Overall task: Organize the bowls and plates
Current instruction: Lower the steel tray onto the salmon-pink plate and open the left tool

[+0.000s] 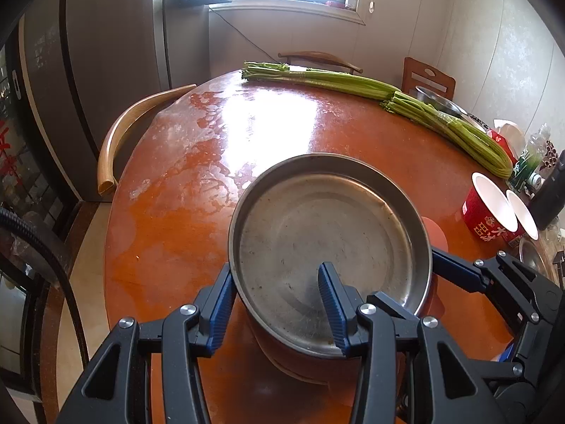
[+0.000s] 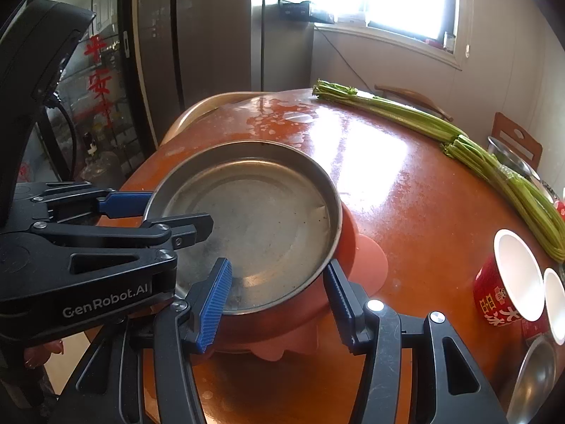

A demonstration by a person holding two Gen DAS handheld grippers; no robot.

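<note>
Plainly, the pan (image 1: pixel 328 247) is a round, shallow metal dish with a low upright wall, its dull grey floor scuffed and speckled with dark bits. It sits on a pink bowl (image 2: pixel 363 265), whose rim pokes out from under the pan on the side toward the cups. Both rest on the red-brown table (image 1: pixel 169 219), at the edge nearest the cameras.

The left gripper (image 1: pixel 279 304) straddles the pan's near wall: one blue finger (image 1: pixel 220 311) lies outside the wall and the other stands inside on the pan's floor. The jaws are narrow and appear to clamp the wall. The right gripper (image 2: pixel 279 296) takes the pan from the cup side. One of its blue fingers (image 2: pixel 213 304) is inside the pan, and the other is outside, against the bowl below the pan's rim. Its jaws stand at a middling width and seem to pinch pan wall and bowl together; whether both pads press, I cannot tell for certain.

Beyond the pan, long green stalks (image 1: pixel 353 81) lie across the far side of the table. Right of the pan stand two red cups (image 1: pixel 492 208) with white insides.
</note>
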